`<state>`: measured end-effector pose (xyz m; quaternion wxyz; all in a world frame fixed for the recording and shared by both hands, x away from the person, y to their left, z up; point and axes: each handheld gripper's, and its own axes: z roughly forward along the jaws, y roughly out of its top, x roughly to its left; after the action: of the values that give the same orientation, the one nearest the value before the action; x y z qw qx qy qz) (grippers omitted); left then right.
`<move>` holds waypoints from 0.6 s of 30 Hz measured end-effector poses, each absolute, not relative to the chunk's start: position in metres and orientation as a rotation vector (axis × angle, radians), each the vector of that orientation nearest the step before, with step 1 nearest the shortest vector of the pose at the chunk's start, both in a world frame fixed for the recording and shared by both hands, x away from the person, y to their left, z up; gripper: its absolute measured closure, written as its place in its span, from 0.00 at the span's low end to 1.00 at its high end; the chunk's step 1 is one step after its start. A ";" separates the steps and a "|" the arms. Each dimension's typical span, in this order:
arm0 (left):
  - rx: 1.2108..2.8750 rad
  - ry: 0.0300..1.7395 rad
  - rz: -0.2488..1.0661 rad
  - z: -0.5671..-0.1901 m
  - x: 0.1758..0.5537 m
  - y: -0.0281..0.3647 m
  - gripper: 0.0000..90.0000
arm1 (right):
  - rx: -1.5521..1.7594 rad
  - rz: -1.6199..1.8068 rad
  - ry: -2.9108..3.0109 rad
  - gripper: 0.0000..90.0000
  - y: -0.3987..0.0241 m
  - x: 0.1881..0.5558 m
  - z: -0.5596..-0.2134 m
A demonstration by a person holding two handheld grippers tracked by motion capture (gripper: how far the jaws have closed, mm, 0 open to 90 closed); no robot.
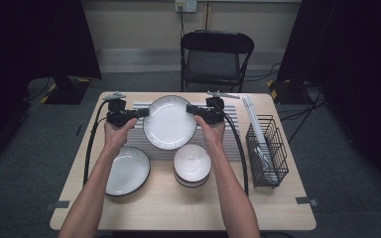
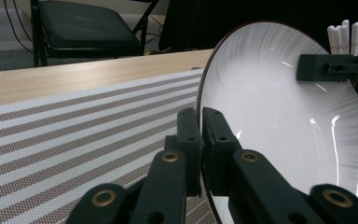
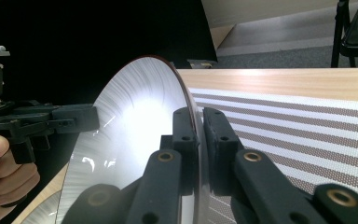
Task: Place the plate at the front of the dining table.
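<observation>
Plate (image 1: pixel 169 122) clamped at opposite rim edges, left gripper (image 1: pixel 143 112) and right gripper (image 1: pixel 192 109) each with jaws shut on it, held between them above striped mat (image 1: pixel 139 134) on worktop (image 1: pixel 178 203), both hands equally near.

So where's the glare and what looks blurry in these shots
Right gripper view: a bright glare patch blooms on the big plate, and the near jaws are soft. Left gripper view: thin streaks of reflected light on the plate; the chair behind is slightly blurred. High view: even light on the table, dark corners.
</observation>
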<state>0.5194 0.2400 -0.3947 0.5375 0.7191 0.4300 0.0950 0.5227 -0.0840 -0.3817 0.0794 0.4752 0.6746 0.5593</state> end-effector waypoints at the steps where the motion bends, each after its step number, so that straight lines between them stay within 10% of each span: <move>1: 1.715 1.026 0.221 -0.397 0.521 0.239 0.96 | 1.420 1.672 2.025 0.94 -0.084 0.524 -0.383; 18: 1.729 1.045 0.181 -0.418 0.526 0.232 0.96 | 1.460 1.670 2.056 0.94 -0.096 0.533 -0.405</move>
<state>0.5258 0.2321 -0.4184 0.5284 0.7237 0.4374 0.0756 0.5335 -0.0956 -0.4047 0.0588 0.4819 0.6786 0.5513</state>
